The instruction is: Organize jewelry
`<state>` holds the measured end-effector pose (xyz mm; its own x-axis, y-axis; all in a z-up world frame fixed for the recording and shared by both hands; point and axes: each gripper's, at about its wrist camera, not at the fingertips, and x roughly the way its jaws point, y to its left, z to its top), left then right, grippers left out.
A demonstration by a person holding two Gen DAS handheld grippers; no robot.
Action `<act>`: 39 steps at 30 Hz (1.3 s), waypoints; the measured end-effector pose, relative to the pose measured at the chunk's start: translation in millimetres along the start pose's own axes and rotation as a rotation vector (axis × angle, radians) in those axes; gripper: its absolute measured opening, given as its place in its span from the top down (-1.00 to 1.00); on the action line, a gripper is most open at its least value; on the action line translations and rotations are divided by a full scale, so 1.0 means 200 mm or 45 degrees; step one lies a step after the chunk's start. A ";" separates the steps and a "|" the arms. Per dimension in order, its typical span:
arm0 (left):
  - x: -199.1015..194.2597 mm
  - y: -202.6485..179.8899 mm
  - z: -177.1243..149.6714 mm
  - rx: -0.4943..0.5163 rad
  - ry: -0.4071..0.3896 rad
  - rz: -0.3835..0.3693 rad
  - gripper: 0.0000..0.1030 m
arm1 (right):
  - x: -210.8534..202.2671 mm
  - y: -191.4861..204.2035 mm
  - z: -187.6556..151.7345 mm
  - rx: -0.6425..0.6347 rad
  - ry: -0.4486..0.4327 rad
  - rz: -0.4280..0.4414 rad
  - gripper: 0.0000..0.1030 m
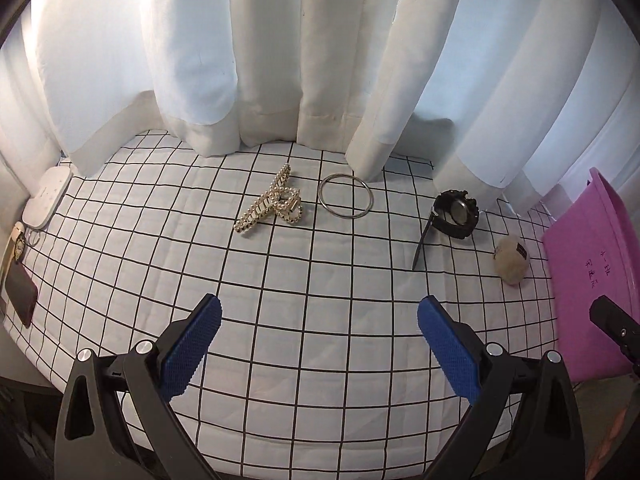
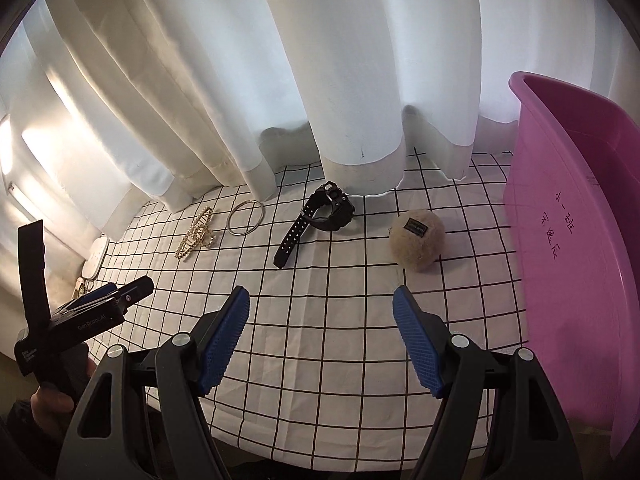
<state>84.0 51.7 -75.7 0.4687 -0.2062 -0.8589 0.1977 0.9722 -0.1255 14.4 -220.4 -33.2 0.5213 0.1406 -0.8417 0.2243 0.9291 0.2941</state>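
Right of the bin sits nothing; everything's to its left: pom-pom nearest, then watch, bangle, hair claw farthest. Watch strap runs diagonally back toward the right gripper, which looks closer. Both it and the left gripper hang spread wide, empty.
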 end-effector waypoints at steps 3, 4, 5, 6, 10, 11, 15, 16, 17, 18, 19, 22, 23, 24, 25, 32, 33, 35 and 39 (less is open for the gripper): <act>0.03 0.01 0.02 0.004 0.007 0.002 -0.88 | 0.02 0.00 0.01 0.013 0.000 -0.020 -0.38; 0.04 0.02 0.02 0.006 0.011 0.002 -0.88 | 0.03 0.00 0.01 0.018 0.001 -0.025 -0.38; 0.05 0.03 0.03 0.008 0.014 0.004 -0.88 | 0.04 -0.01 0.01 0.023 0.003 -0.032 -0.38; 0.06 0.03 0.03 0.008 0.017 0.007 -0.88 | 0.05 -0.01 0.02 0.029 0.005 -0.041 -0.38; 0.11 0.07 0.06 0.002 0.032 0.017 -0.88 | 0.10 -0.04 0.02 0.064 0.014 -0.064 -0.38; 0.13 0.09 0.06 0.003 0.035 0.024 -0.88 | 0.11 -0.05 0.02 0.075 0.018 -0.070 -0.38; 0.19 0.14 0.09 0.005 0.036 0.054 -0.88 | 0.17 -0.09 0.02 0.119 0.038 -0.097 -0.38; 0.21 0.16 0.09 0.005 0.038 0.061 -0.88 | 0.19 -0.10 0.02 0.128 0.042 -0.103 -0.38; 0.23 0.18 0.10 0.003 0.038 0.063 -0.88 | 0.20 -0.11 0.02 0.134 0.044 -0.109 -0.38; 0.25 0.19 0.10 0.001 0.040 0.065 -0.88 | 0.22 -0.12 0.01 0.141 0.047 -0.116 -0.38; 0.27 0.21 0.11 0.002 0.044 0.067 -0.88 | 0.24 -0.12 0.01 0.148 0.053 -0.123 -0.38; 0.36 0.24 0.14 0.022 0.050 0.074 -0.88 | 0.30 -0.15 0.00 0.170 0.075 -0.145 -0.38; 0.38 0.24 0.15 0.032 0.048 0.077 -0.88 | 0.32 -0.17 0.00 0.179 0.079 -0.154 -0.38; 0.41 0.25 0.17 0.040 0.045 0.078 -0.88 | 0.34 -0.18 0.00 0.191 0.082 -0.161 -0.38; 0.44 0.25 0.18 0.049 0.043 0.079 -0.88 | 0.36 -0.19 0.00 0.203 0.084 -0.166 -0.38; 0.65 0.24 0.24 0.098 0.074 0.090 -0.88 | 0.50 -0.29 -0.01 0.259 0.113 -0.214 -0.38; 0.67 0.24 0.25 0.112 0.071 0.095 -0.88 | 0.52 -0.30 -0.01 0.265 0.115 -0.219 -0.38; 0.70 0.23 0.26 0.142 0.062 0.107 -0.88 | 0.55 -0.32 -0.01 0.275 0.117 -0.231 -0.38; 0.74 0.22 0.29 0.175 0.044 0.115 -0.88 | 0.59 -0.39 0.00 0.316 0.109 -0.241 -0.38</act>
<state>212.2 56.9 -180.3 0.4604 -0.1121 -0.8806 0.2728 0.9619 0.0202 59.2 -276.3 -155.1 0.3827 0.0115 -0.9238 0.5102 0.8310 0.2217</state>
